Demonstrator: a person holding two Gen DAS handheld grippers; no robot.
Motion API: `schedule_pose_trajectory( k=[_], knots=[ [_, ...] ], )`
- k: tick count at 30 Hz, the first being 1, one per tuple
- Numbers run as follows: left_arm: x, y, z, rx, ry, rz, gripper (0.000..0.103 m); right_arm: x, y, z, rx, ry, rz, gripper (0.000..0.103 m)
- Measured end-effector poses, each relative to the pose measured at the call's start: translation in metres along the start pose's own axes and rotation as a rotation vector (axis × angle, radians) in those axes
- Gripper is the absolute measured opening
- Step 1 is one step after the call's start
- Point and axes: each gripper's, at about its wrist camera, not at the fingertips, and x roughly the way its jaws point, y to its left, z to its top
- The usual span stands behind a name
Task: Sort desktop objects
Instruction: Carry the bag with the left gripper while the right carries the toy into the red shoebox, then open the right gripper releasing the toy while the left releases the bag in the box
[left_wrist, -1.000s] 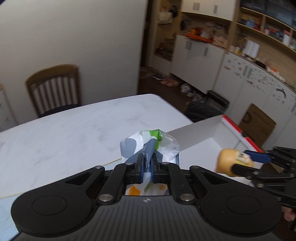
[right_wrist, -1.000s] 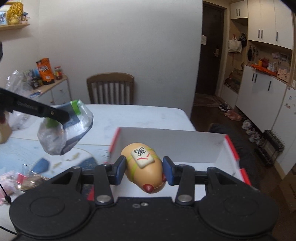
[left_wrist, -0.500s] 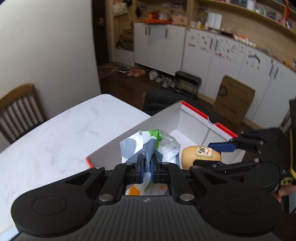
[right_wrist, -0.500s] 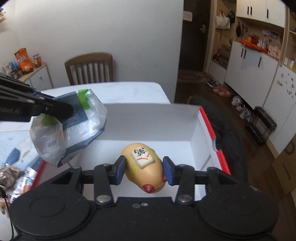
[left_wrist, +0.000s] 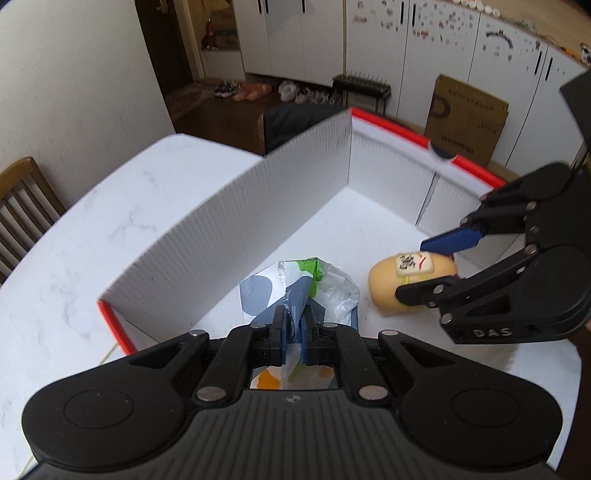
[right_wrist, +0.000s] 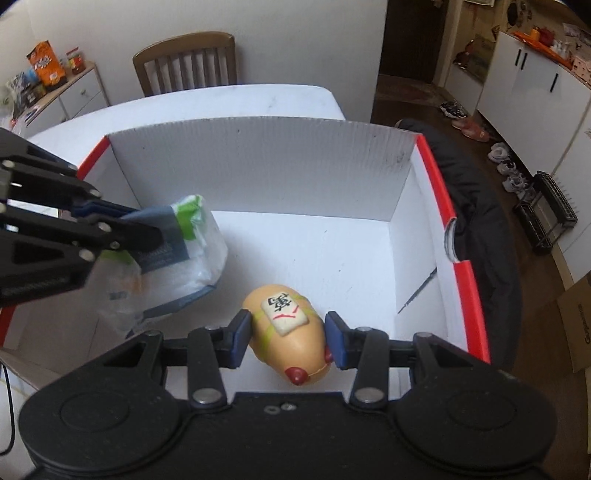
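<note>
Inside the corrugated white box (right_wrist: 258, 162), the left gripper (left_wrist: 292, 325) pinches a crinkly plastic bag (left_wrist: 332, 295); the right gripper (right_wrist: 289, 332) clamps a smooth, rounded tan toy (right_wrist: 291, 332).

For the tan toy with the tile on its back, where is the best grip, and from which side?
Across its rounded flanks, coming from above and behind, as the right gripper does now: the tan toy is egg-shaped, its sides narrow enough for the pads, tile facing up.

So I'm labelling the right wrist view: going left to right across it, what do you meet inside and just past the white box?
Left tongs shut on the plastic snack bag → yellow toy held in the right tongs → red-edged box wall → dark jacket → shoes on the floor.
</note>
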Motion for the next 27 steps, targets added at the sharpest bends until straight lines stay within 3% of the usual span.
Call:
schedule_pose_trajectory(
  k=[14, 21, 24, 27],
  knots=[
    [0.027, 0.002, -0.004, -0.028, 0.112, -0.041, 0.006, 0.006, 0.002, 0.003, -0.06, 0.042, 0.012, 0.045],
    [0.025, -0.001, -0.005, -0.019, 0.118, -0.039, 0.008, 0.005, 0.002, -0.001, -0.066, 0.045, 0.011, 0.056],
    [0.02, -0.001, -0.006, -0.017, 0.106, -0.024, 0.009, 0.003, 0.003, 0.0, -0.07, 0.035, 0.014, 0.066],
    [0.012, -0.001, -0.008, -0.023, 0.087, -0.031, 0.013, -0.004, 0.004, 0.001, -0.077, 0.017, 0.018, 0.067]
  ],
)
